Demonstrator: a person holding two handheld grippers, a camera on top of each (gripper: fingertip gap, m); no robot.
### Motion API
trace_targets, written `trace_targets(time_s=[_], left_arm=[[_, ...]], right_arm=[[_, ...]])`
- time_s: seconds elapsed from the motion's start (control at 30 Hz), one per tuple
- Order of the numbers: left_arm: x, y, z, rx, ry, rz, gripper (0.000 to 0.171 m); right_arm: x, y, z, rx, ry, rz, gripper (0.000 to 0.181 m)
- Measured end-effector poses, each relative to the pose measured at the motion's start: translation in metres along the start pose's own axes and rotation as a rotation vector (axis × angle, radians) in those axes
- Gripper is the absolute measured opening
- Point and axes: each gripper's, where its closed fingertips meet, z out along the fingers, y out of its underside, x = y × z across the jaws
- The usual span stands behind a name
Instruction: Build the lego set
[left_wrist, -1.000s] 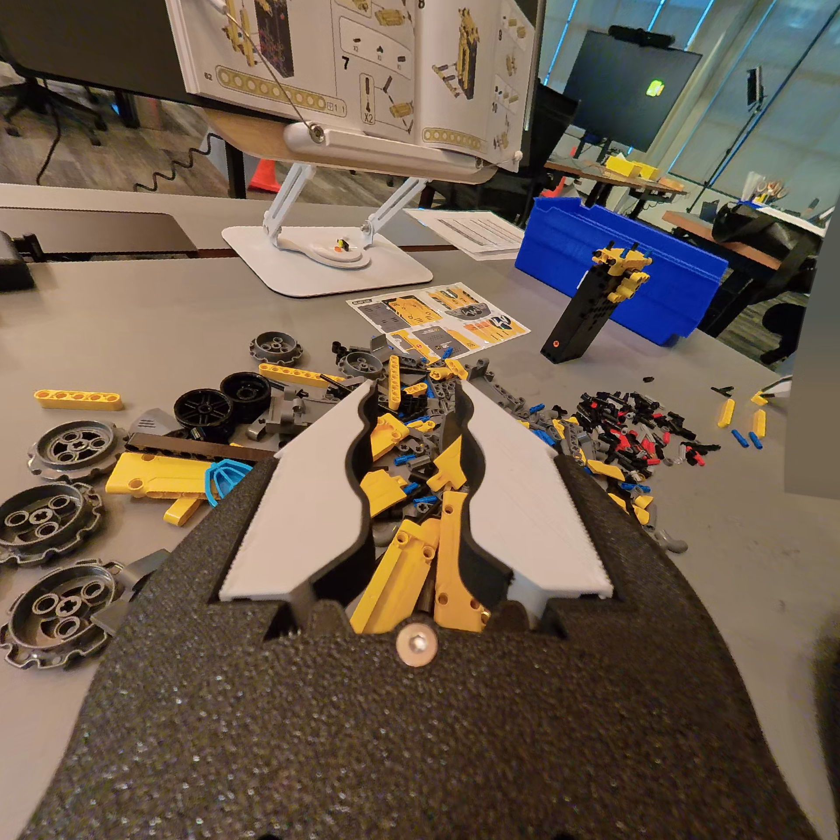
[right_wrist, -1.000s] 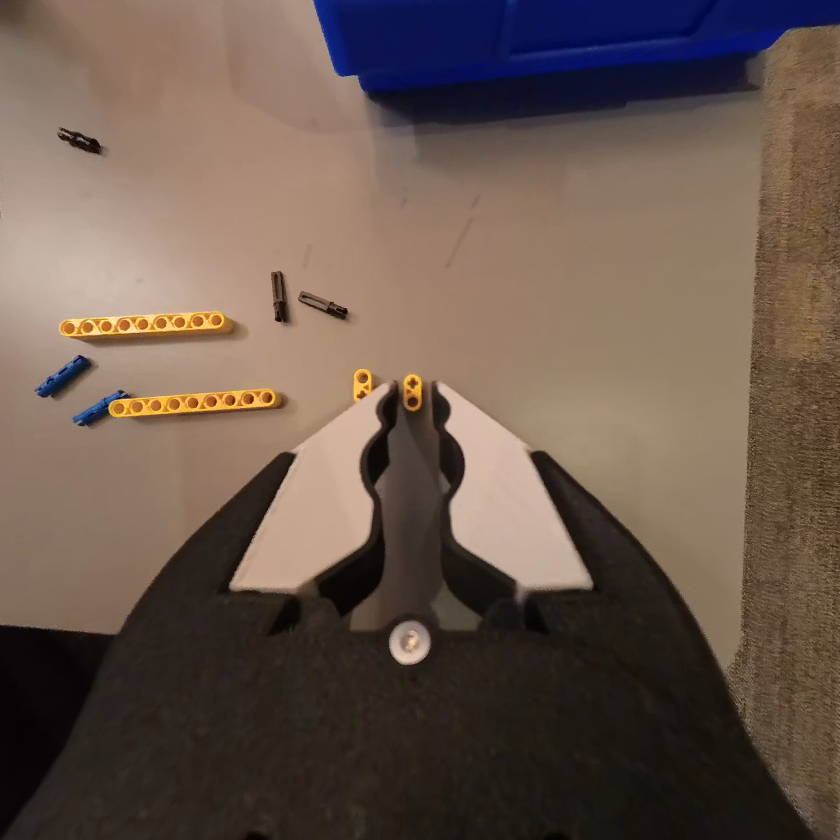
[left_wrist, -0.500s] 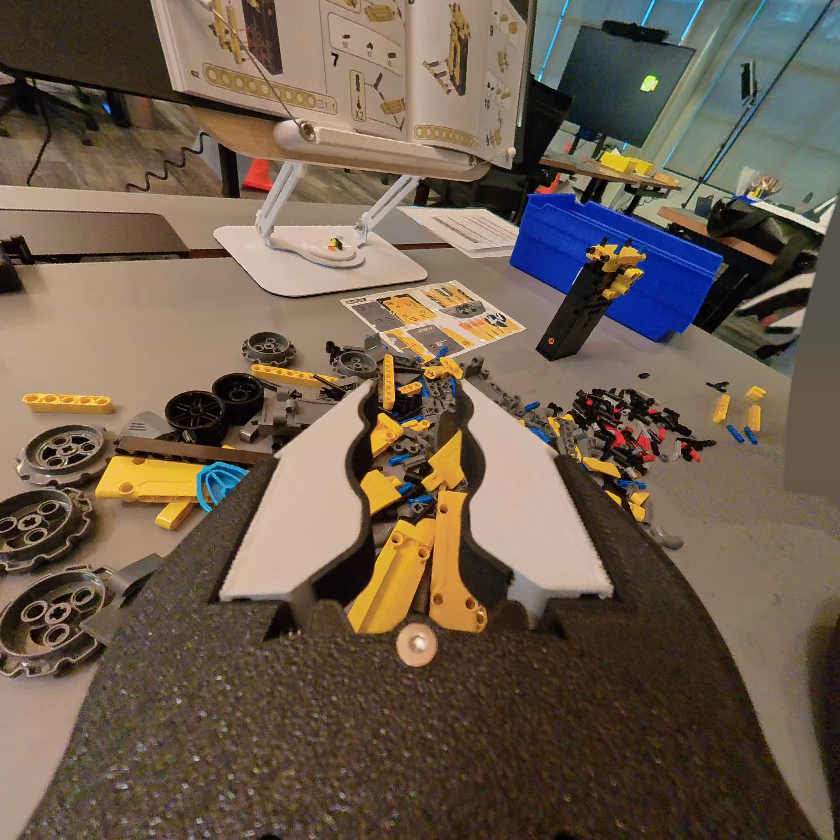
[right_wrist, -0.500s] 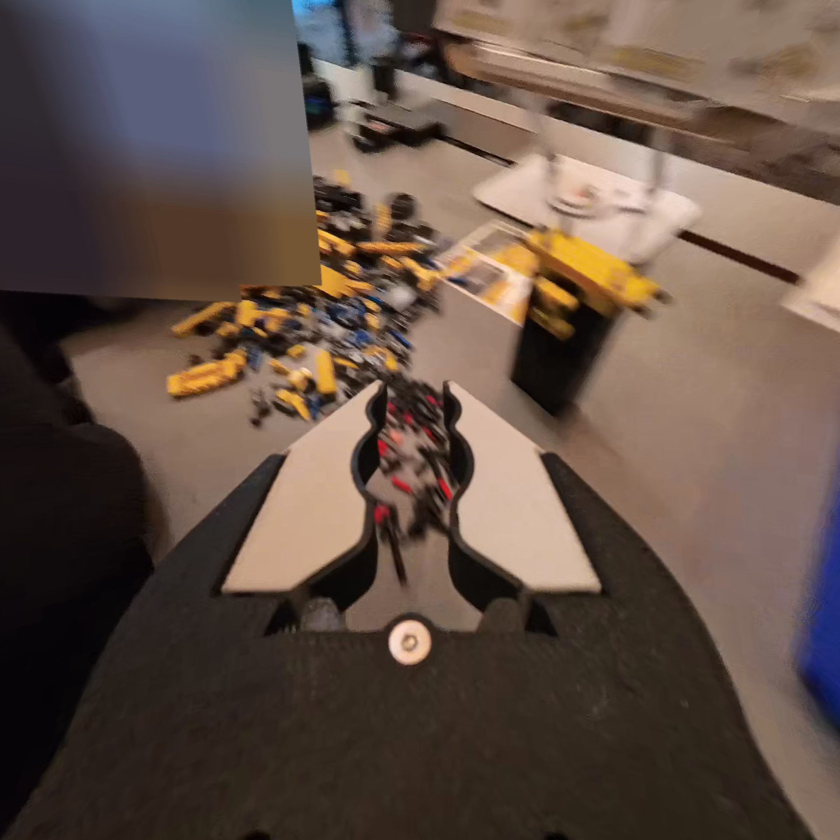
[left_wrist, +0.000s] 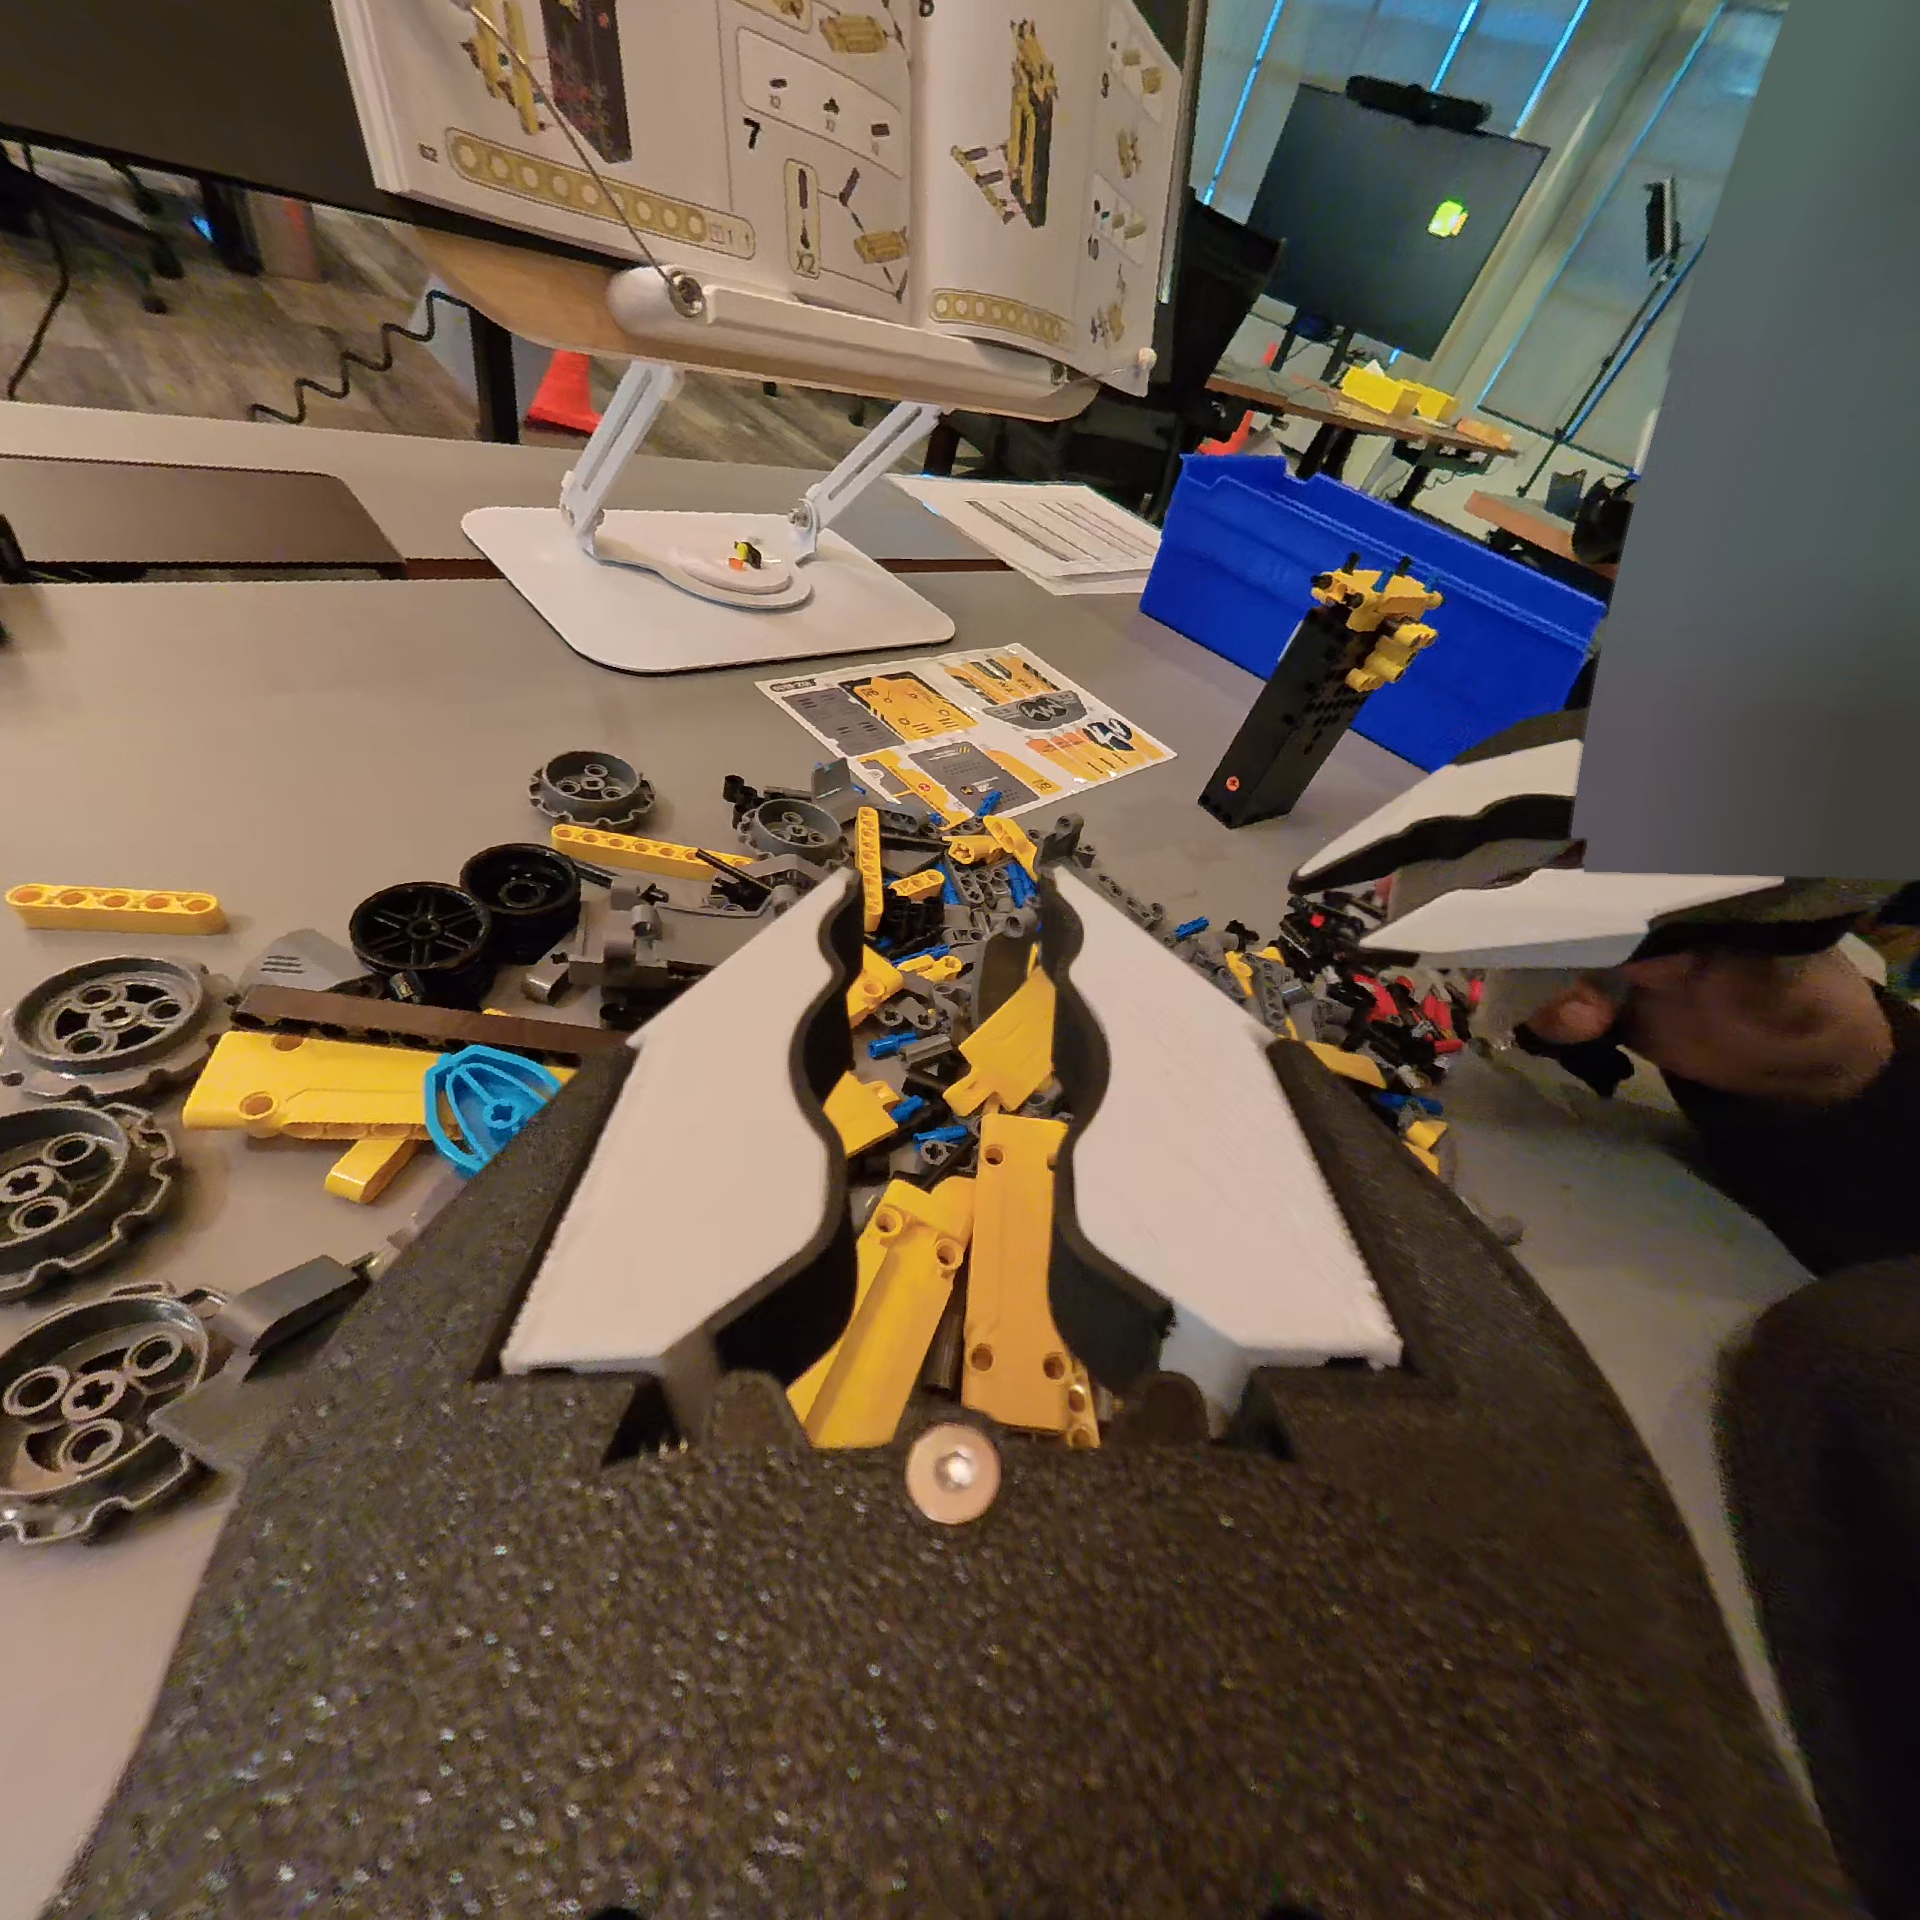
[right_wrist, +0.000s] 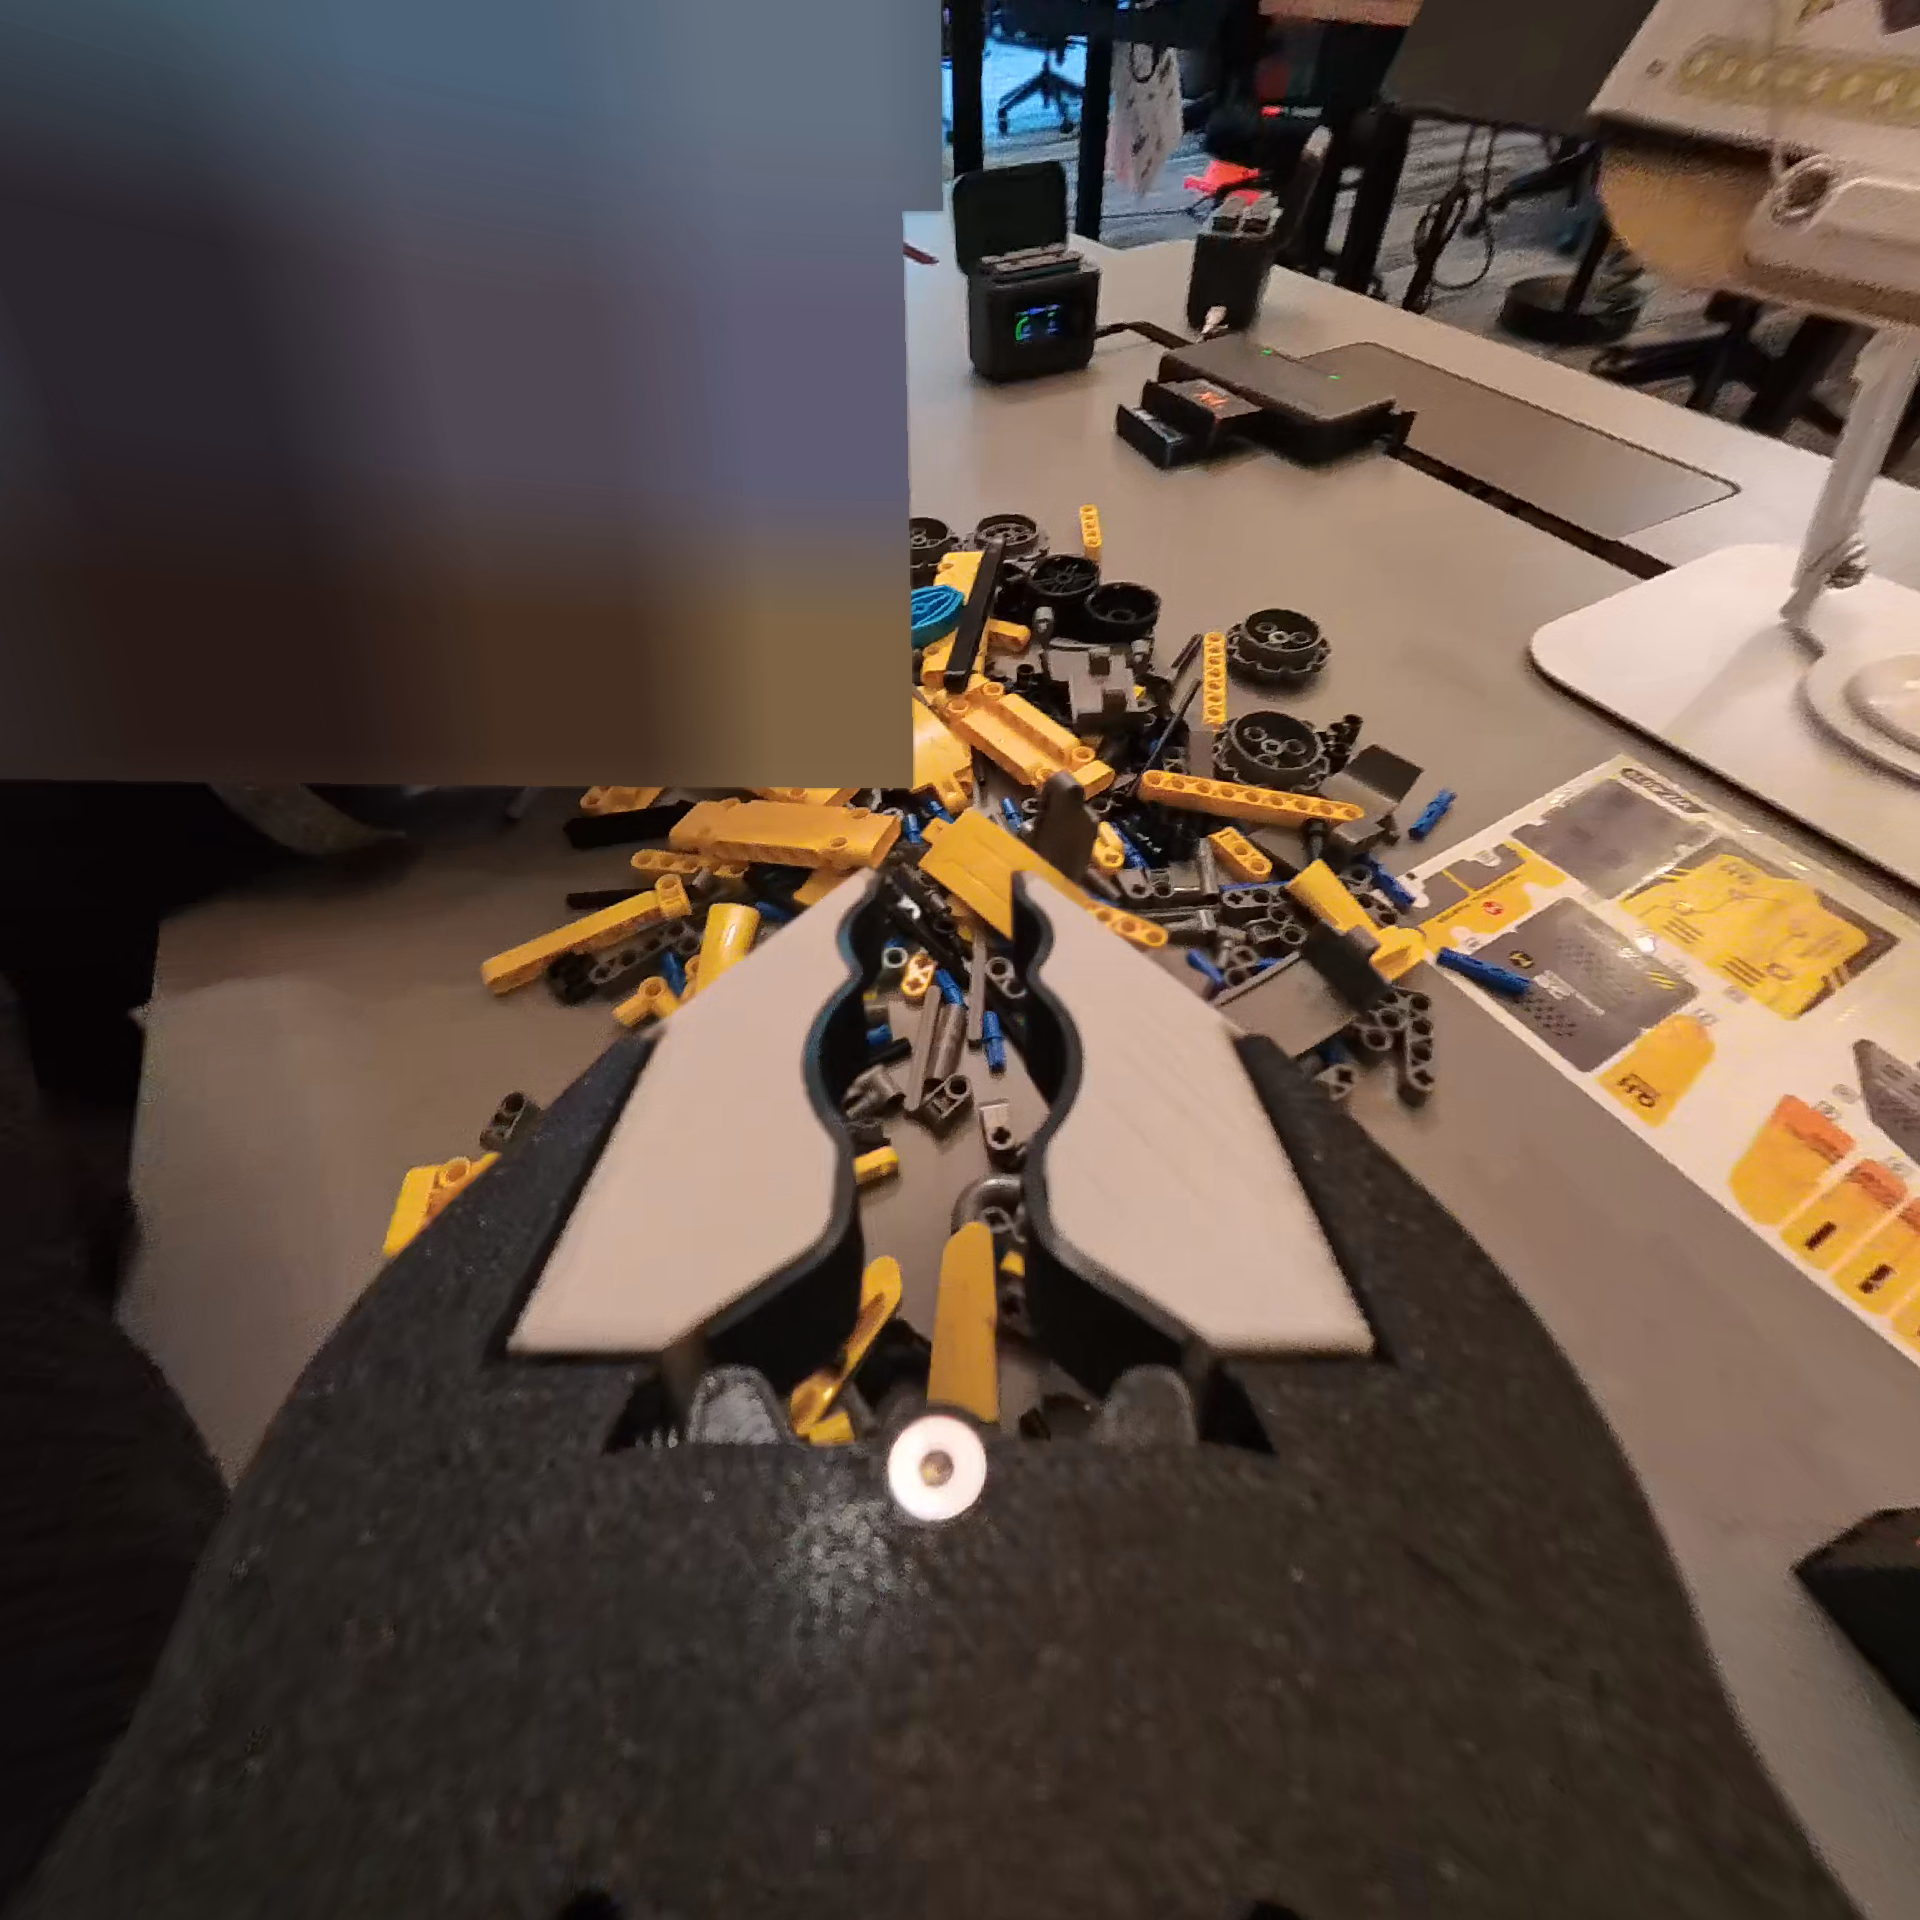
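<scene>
A loose pile of yellow, black, grey and blue building-toy parts lies on the grey table. My left gripper is open and empty, low over the near side of the pile, with long yellow panels showing between its fingers. My right gripper is open and empty over the same pile from the other side. It also shows in the left wrist view, held by a hand, above small red and black pins.
A black-and-yellow part-built model stands before a blue bin. A sticker sheet lies behind the pile. An open instruction booklet sits on a white stand. Grey gear wheels lie left. Black devices sit beyond. The tips of one gripper are about 12 cm away from the tips of the other.
My right gripper has swung away from small yellow pieces near the blue bin to above the pile, and now shows at the right of the left wrist view. My left gripper has barely moved.
</scene>
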Motion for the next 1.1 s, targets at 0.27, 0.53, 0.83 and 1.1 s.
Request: trace_targets(time_s=[0.27, 0.53, 0.83, 1.1], left_arm=[[0.002, 0.002, 0.002, -0.013, 0.014, -0.008, 0.034], [0.002, 0.002, 0.001, -0.012, 0.02, -0.016, 0.034], [0.002, 0.003, 0.002, -0.019, 0.015, -0.008, 0.034], [0.002, 0.003, 0.002, -0.019, 0.011, -0.004, 0.034]], right_arm=[[0.007, -0.011, -0.006, 0.091, -0.044, 0.099, 0.024], [0.009, -0.016, -0.01, 0.118, -0.012, 0.06, 0.024], [-0.014, -0.049, -0.032, 0.318, -0.265, 0.24, 0.027], [-0.011, -0.053, -0.038, 0.343, -0.243, 0.231, 0.03]])
